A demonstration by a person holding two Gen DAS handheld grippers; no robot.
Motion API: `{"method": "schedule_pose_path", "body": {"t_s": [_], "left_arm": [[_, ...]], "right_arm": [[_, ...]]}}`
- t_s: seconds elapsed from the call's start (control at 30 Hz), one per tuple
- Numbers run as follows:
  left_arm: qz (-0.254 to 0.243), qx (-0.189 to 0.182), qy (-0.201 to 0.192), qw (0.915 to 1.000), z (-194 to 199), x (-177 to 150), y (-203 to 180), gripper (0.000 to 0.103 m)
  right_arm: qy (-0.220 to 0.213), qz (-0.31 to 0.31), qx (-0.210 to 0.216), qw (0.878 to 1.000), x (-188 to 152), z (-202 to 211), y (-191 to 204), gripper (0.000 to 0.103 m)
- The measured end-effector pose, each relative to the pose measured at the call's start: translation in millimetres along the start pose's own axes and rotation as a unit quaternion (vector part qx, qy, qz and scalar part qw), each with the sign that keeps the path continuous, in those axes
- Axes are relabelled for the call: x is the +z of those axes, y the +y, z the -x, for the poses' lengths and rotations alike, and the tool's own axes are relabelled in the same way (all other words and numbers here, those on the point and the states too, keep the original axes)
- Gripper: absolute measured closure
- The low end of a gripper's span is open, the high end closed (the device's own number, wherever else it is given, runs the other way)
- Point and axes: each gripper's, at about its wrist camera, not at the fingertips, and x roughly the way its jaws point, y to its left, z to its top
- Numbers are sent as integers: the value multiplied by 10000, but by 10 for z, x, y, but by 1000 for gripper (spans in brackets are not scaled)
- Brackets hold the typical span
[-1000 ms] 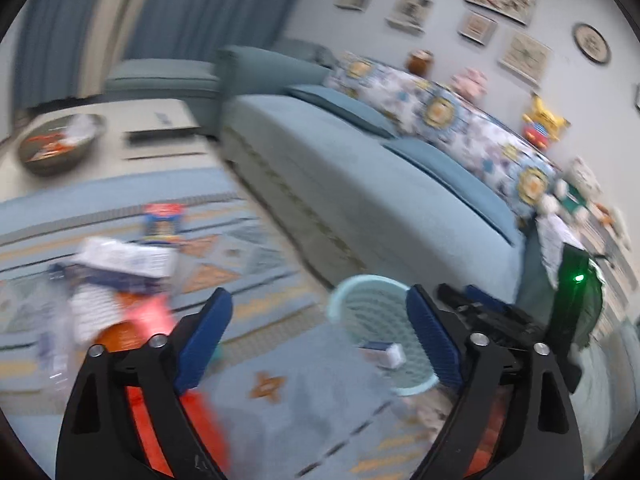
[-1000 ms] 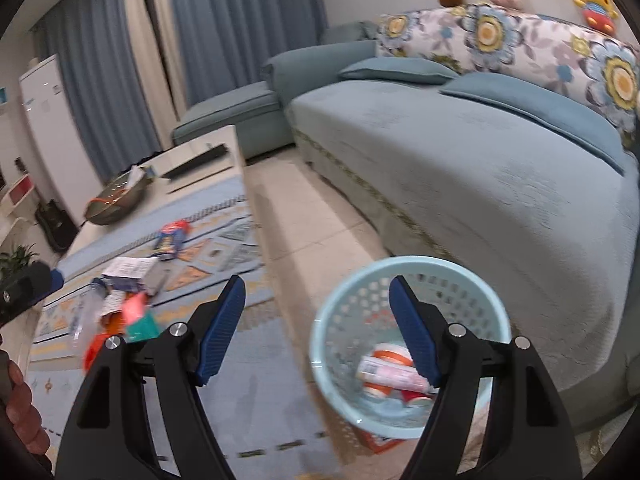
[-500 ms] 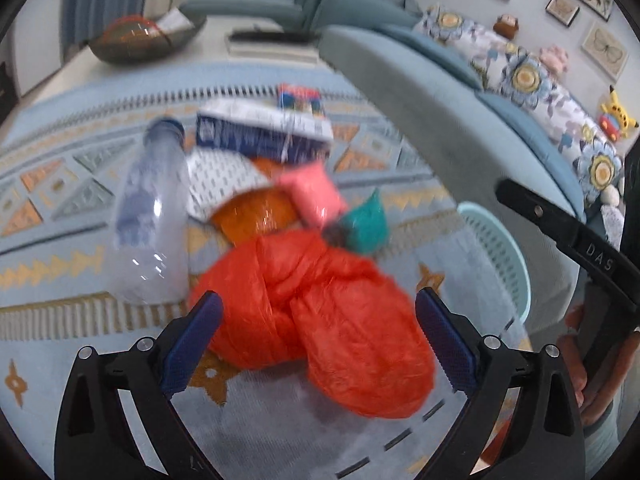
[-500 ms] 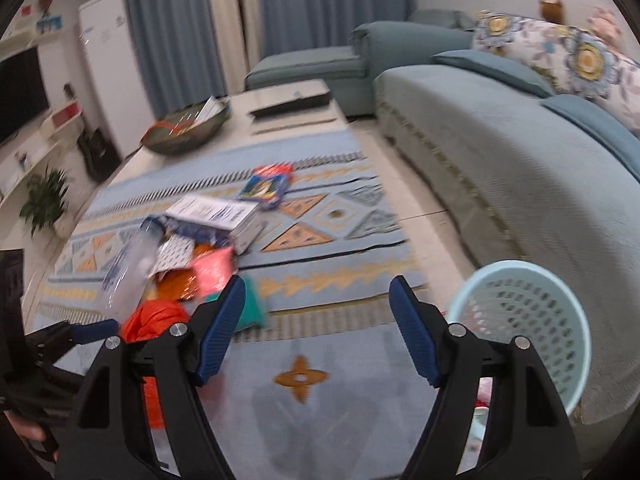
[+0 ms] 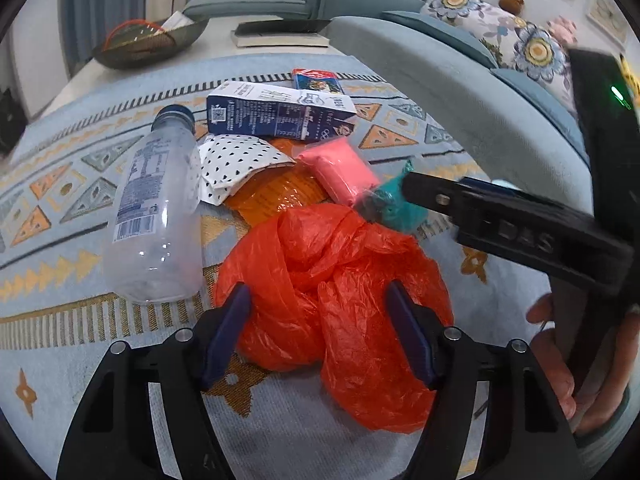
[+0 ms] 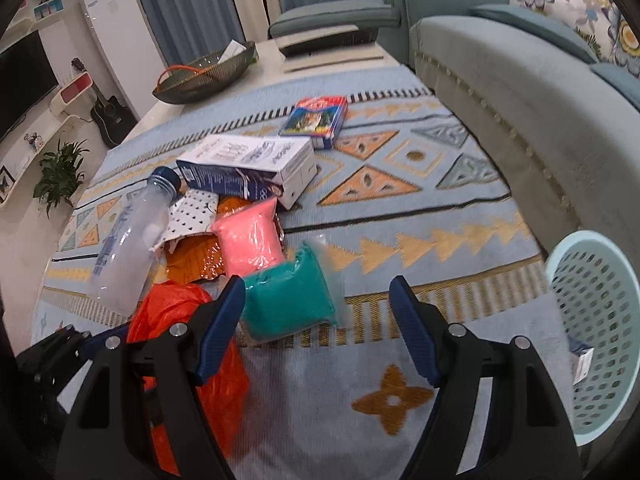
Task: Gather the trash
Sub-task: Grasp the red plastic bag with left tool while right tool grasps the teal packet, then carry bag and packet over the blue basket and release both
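Now, left gripper (image 5: 320, 332): your jaws straddle the orange bag (image 5: 336, 308), perhaps touching it.
Right gripper (image 6: 318, 328): spread wide, empty, near the green packet (image 6: 288, 300).
Basket (image 6: 600, 320): far right.

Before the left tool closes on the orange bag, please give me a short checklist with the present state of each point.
1. Left tool open: ok.
2. Orange plastic bag between its fingers: ok.
3. Clear bottle outside the fingers: ok.
4. Right tool open, facing the teal packet: ok.
5. Blue basket near, room inside: ok.
6. Bag free from things under it: cannot tell.
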Motion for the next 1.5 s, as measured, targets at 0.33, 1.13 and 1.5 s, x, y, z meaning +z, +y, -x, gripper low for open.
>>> {"method": "schedule_pose_path", "body": {"t_s": [0.33, 1.13, 1.5], "left_arm": [[62, -37, -3, 10000, -60, -77, 90, 23], [9, -1098, -993, 9890, 620, 114, -278, 76], [-868, -1536, -1424, 9740, 911, 569, -1452, 76]], "right_arm": [[282, -423, 417, 9978, 21, -250, -25, 32], [-832, -441, 47, 9955, 145, 856, -404, 61], [-1654, -728, -730, 9808, 72, 1807, -1206, 61]]}}
